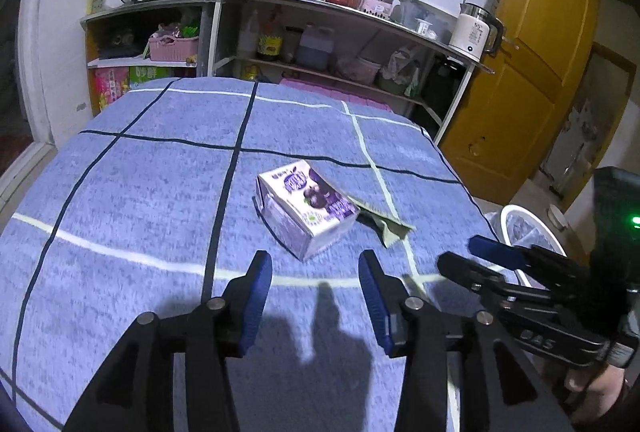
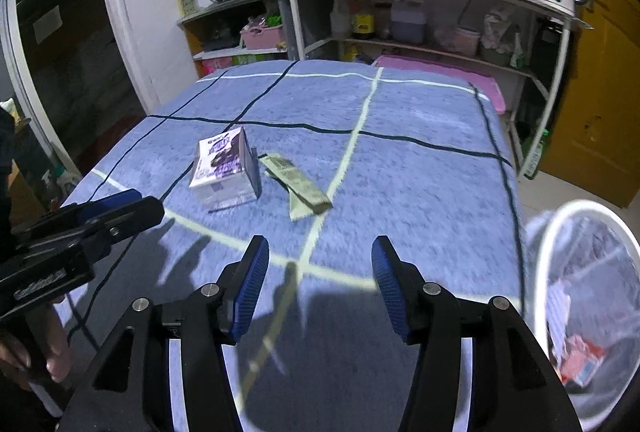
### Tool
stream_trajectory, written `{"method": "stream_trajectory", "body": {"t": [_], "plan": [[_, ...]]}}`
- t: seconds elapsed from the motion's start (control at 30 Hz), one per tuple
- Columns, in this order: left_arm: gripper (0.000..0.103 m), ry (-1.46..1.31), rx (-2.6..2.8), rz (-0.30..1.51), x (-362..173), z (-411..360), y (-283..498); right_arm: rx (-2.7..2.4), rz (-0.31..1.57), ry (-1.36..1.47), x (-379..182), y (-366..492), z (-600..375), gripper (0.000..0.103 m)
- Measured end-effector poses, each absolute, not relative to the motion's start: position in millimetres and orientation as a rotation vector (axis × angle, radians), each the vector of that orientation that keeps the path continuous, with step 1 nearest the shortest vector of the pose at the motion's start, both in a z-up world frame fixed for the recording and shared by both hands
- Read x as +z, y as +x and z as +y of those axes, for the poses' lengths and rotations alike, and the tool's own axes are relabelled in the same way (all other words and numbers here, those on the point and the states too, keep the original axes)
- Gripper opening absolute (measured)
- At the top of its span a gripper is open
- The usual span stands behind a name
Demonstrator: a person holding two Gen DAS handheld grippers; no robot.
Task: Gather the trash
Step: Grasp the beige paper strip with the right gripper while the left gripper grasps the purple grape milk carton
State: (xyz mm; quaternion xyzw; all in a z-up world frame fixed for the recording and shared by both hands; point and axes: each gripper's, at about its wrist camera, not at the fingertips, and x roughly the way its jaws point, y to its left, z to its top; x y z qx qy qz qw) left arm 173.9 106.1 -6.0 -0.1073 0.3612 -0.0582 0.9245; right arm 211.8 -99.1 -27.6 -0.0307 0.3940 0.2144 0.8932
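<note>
A purple and white carton (image 1: 308, 210) lies on its side on the blue checked cloth. Beside it lies a flat olive-green wrapper (image 1: 382, 222). My left gripper (image 1: 316, 270) is open just short of the carton, with nothing between its blue pads. In the right wrist view the carton (image 2: 224, 170) and the wrapper (image 2: 298, 186) lie ahead, with my right gripper (image 2: 320, 258) open and empty some way short of the wrapper. Each gripper shows in the other's view: the right one (image 1: 460, 254) at the table's right side, the left one (image 2: 146, 204) at the left.
A white-rimmed mesh bin (image 2: 580, 296) stands on the floor off the table's right edge, with a red and white packet inside. Behind the table runs a metal shelf unit (image 1: 328, 32) with bottles, a kettle and a pot. A yellow door (image 1: 532, 44) is at the right.
</note>
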Motion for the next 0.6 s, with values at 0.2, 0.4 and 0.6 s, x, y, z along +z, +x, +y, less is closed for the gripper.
{"method": "stream_trajectory", "body": {"t": [0.2, 0.4, 0.6], "plan": [[0.045, -0.246, -0.117, 0.749, -10, 115, 191, 0.465, 0.850, -0.093, -41, 241, -80, 0.055], [0.055, -0.296, -0.107, 0.752, -15, 126, 202, 0.484, 0.863, -0.122, -50, 264, -64, 0.055], [0.060, -0.333, -0.114, 0.756, -14, 125, 215, 0.502, 0.894, -0.111, -56, 276, -62, 0.033]]}}
